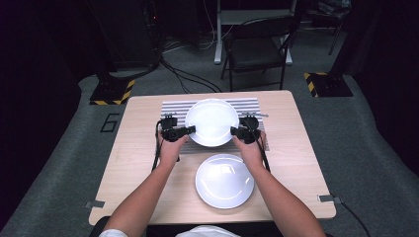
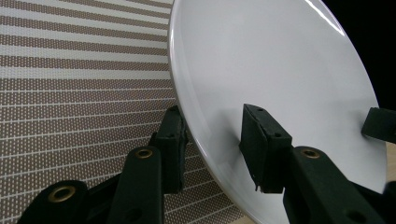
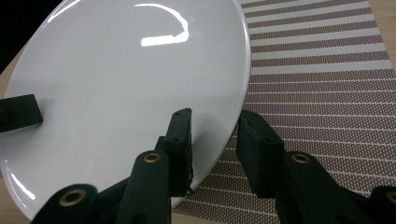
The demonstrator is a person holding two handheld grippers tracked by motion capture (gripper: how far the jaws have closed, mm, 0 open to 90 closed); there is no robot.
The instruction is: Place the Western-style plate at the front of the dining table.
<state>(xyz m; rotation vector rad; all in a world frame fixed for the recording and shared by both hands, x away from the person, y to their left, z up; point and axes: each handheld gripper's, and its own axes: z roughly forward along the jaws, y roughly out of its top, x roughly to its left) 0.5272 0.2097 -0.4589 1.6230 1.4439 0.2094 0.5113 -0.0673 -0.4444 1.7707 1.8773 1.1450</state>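
A white plate [image 1: 212, 121] hangs over a striped placemat [image 1: 173, 107] at the back middle of the table, gripped at both sides. My left gripper [image 1: 190, 130] is shut on its left rim, one jaw under the plate [image 2: 280, 70] and one on top. My right gripper [image 1: 233, 131] is shut on the right rim in the same way. In the right gripper view the plate [image 3: 116, 84] tilts above the placemat [image 3: 327, 84], with the other gripper's jaw tip on its far edge. A second white plate [image 1: 225, 180] lies flat on the table nearer the person.
The wooden table [image 1: 143, 163] has bare surface to the left and right of both plates. A folding chair [image 1: 257, 49] stands on the floor beyond the table's far edge. Cables trail from both grippers along the person's forearms.
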